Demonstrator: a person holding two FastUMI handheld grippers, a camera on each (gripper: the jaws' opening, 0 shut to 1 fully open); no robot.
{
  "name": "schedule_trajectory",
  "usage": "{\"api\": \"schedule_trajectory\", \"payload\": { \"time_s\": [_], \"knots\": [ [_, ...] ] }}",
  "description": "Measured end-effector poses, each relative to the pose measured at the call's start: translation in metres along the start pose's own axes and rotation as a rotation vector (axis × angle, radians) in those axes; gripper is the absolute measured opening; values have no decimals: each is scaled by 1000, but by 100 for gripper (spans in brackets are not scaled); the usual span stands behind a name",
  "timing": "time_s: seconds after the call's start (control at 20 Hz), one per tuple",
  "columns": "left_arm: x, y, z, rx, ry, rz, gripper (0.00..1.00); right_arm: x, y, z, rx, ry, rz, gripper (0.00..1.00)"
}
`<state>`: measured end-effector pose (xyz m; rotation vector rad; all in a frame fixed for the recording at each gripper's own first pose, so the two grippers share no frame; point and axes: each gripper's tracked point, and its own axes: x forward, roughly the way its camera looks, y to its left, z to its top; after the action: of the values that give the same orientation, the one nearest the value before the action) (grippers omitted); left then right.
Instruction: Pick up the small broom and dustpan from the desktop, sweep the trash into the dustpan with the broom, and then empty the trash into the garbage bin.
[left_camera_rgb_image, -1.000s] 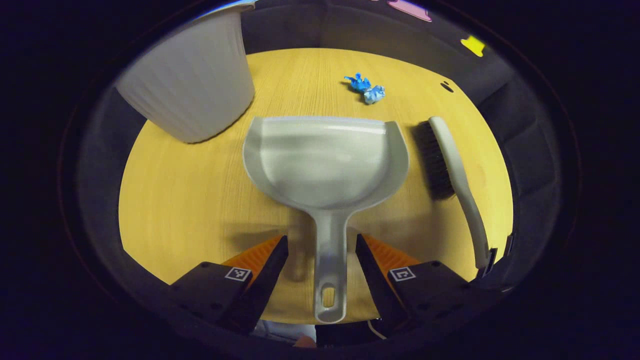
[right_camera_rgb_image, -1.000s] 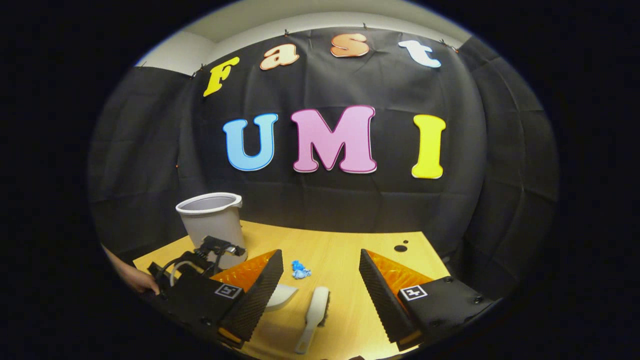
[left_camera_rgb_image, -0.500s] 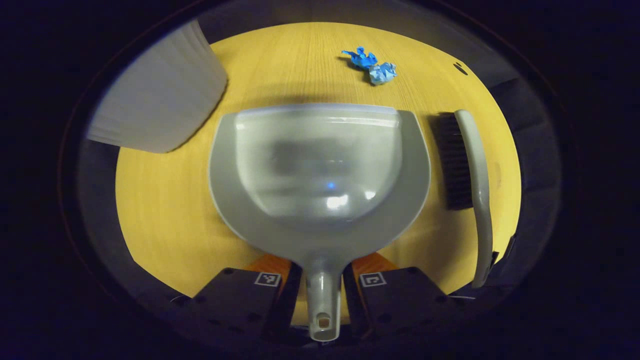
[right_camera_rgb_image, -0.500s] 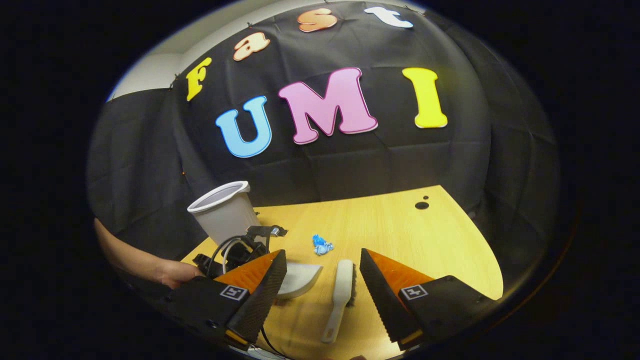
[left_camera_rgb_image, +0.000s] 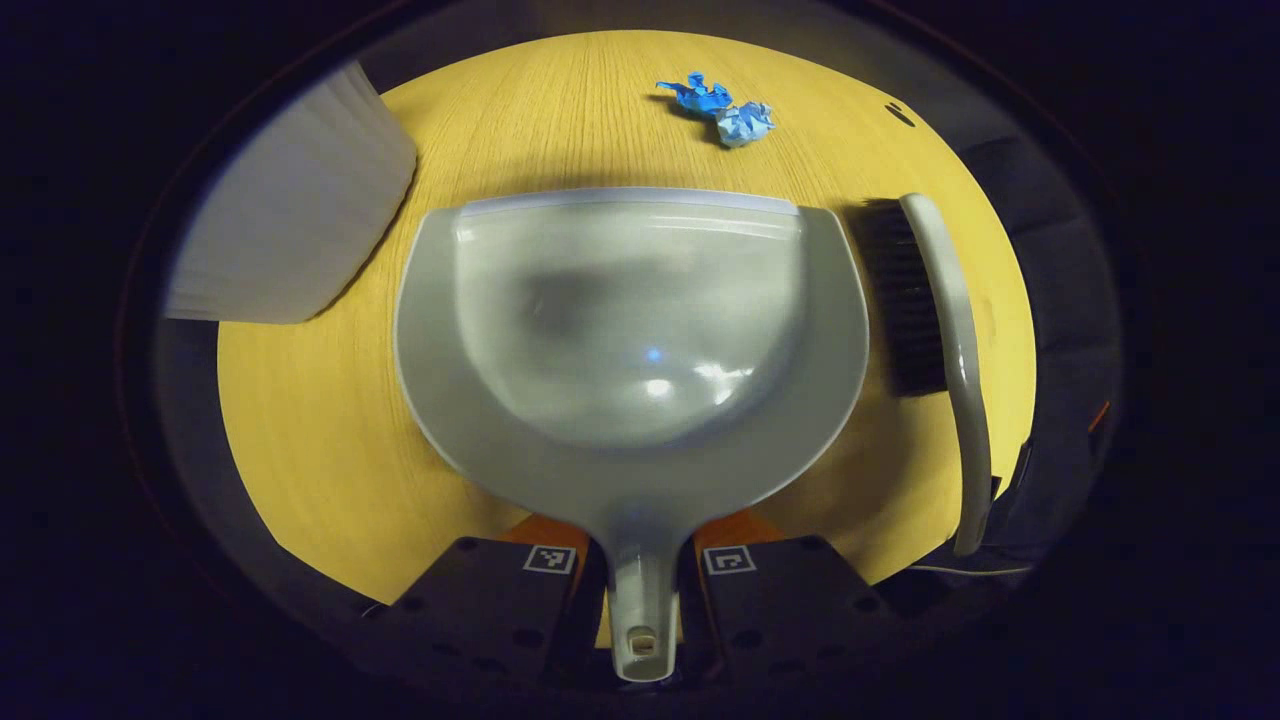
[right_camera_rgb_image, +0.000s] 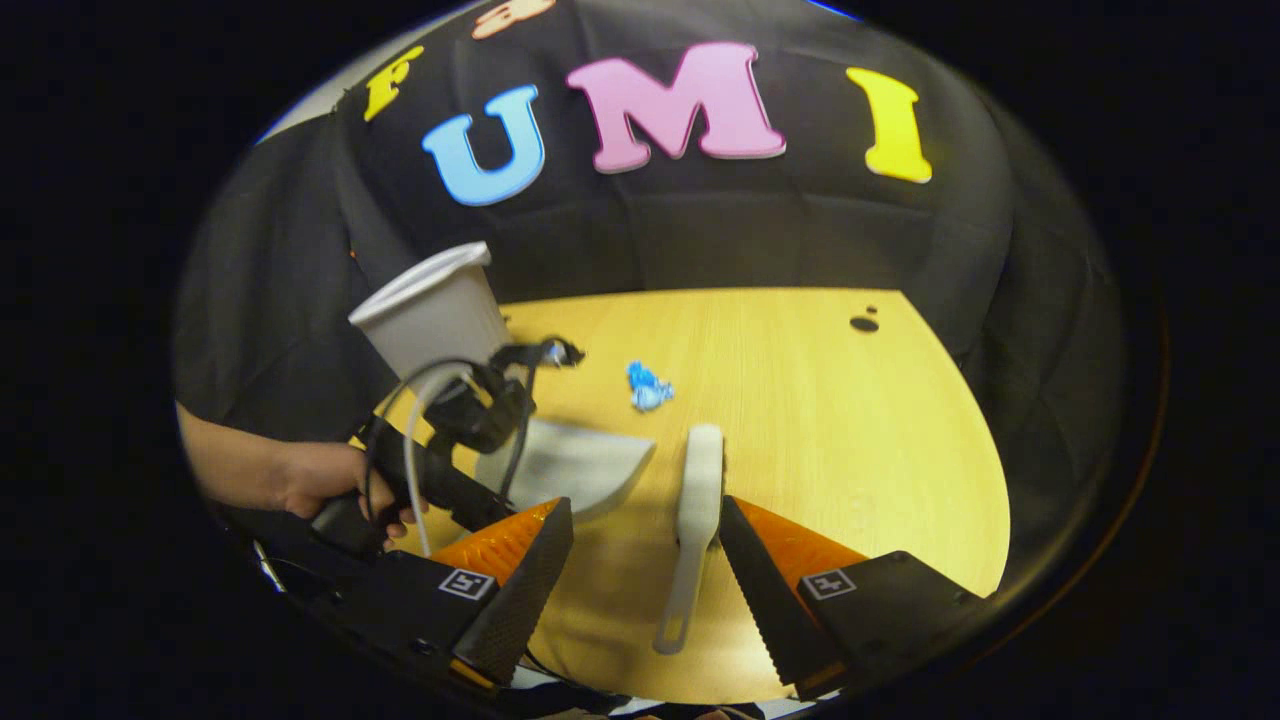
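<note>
While the left gripper (left_camera_rgb_image: 640, 560) clamps the dustpan (left_camera_rgb_image: 630, 330) handle, the right gripper (right_camera_rgb_image: 645, 560) hangs wide open over the broom (right_camera_rgb_image: 695, 510), which lies on the table (right_camera_rgb_image: 850, 420) between its fingers.

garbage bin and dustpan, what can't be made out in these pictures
- Garbage bin: left gripper view, blurred, rim cut by the edge; its inside is hidden.
- Dustpan handle: whether the left gripper presses it is hidden under the pan.
- Blue trash: right gripper view, too small to count pieces.
</note>
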<state>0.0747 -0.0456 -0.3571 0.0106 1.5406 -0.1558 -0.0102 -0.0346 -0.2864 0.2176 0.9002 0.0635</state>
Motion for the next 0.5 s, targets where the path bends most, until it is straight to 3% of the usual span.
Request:
{"api": "schedule_trajectory", "payload": {
  "time_s": [0.3,0.5],
  "knots": [
    [-2,1,-2,11,-46,-43,30,47,-29,-62,19,376,-133,96],
    [-1,1,-2,18,-64,-58,30,69,-46,-83,85,490,-200,93]
  ]
}}
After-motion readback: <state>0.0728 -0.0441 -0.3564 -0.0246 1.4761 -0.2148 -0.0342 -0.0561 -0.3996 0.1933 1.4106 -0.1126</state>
